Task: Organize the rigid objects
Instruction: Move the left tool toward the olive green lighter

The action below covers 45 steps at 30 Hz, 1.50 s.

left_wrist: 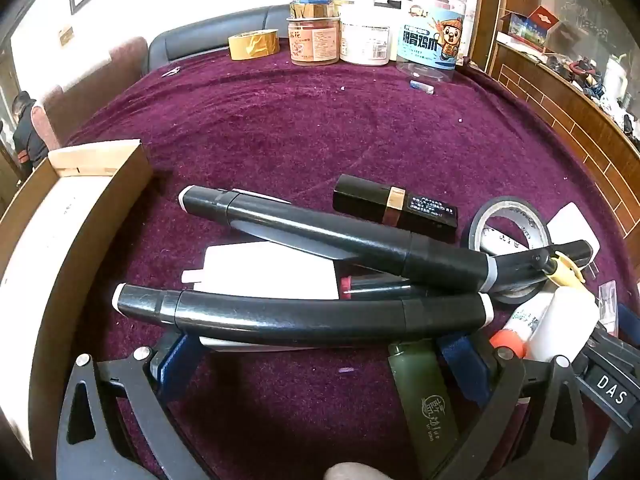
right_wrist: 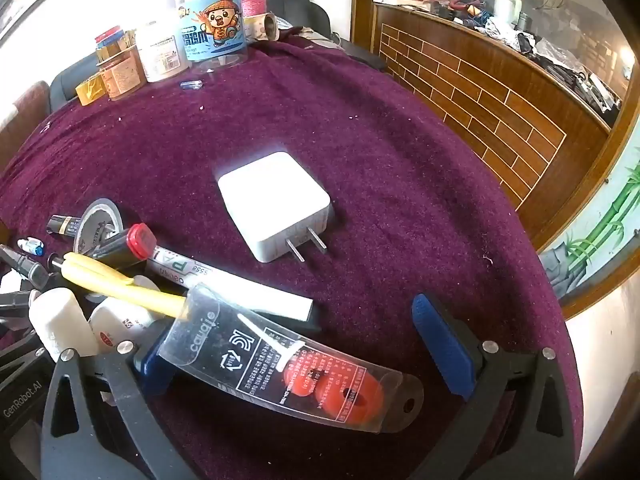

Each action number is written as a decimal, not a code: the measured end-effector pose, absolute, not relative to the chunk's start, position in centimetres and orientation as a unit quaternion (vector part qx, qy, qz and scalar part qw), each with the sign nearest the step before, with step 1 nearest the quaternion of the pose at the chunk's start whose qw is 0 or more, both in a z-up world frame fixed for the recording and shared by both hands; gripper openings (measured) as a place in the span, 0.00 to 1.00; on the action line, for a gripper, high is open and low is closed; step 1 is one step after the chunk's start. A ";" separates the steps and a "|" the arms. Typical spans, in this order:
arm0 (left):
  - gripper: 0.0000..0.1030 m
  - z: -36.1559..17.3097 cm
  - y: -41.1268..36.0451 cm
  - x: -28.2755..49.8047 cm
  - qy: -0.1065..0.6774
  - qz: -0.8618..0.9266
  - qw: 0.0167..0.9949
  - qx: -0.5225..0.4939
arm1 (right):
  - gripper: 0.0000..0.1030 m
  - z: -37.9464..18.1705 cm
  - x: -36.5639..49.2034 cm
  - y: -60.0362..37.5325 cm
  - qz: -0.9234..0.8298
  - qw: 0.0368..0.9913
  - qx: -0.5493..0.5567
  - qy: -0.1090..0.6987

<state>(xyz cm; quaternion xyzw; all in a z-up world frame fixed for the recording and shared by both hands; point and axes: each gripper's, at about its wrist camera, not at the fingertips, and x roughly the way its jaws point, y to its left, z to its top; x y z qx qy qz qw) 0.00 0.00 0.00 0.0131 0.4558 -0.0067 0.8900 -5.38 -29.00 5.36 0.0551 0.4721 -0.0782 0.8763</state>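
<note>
Both my grippers are spread wide with nothing clamped; the left gripper hangs over the pile near the table's front edge, two black markers lying crossways just past its fingers and a green tube between them; the box sits at the left edge; the right gripper straddles a clear packet; the white charger lies apart, mid-table.

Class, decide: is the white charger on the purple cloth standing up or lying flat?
Lying flat: the white charger rests on its broad face, prongs pointing sideways along the purple cloth.
</note>
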 end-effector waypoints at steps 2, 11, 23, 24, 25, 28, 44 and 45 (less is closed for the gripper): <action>0.99 0.0 0.0 0.0 0.458 -0.011 0.889 0.004 | 1.00 5.4 -5.4 -29.0 -0.077 0.876 0.058 0.472; 0.99 -0.1 0.1 0.2 0.458 -0.009 0.889 0.008 | 1.00 5.4 -5.4 -29.0 -0.077 0.876 0.058 0.472; 0.99 -0.1 0.2 0.2 0.457 -0.008 0.889 0.010 | 1.00 5.4 -5.4 -29.0 -0.077 0.876 0.059 0.473; 0.99 -0.2 0.2 0.2 0.457 -0.008 0.889 0.010 | 1.00 5.4 -5.4 -29.0 -0.077 0.876 0.059 0.473; 0.99 -0.1 0.2 0.2 0.457 -0.008 0.889 0.010 | 1.00 5.4 -5.4 -29.0 -0.077 0.876 0.059 0.473; 0.99 -0.2 0.2 0.2 0.457 -0.008 0.889 0.010 | 1.00 5.4 -5.4 -29.0 -0.077 0.876 0.058 0.473; 0.98 0.4 1.0 -1.9 0.503 -0.068 0.861 0.040 | 1.00 5.5 -5.4 -29.8 0.005 0.869 0.036 0.494; 0.99 0.4 1.2 -2.5 0.503 -0.076 0.860 0.047 | 1.00 5.5 -5.6 -29.9 0.007 0.867 0.033 0.498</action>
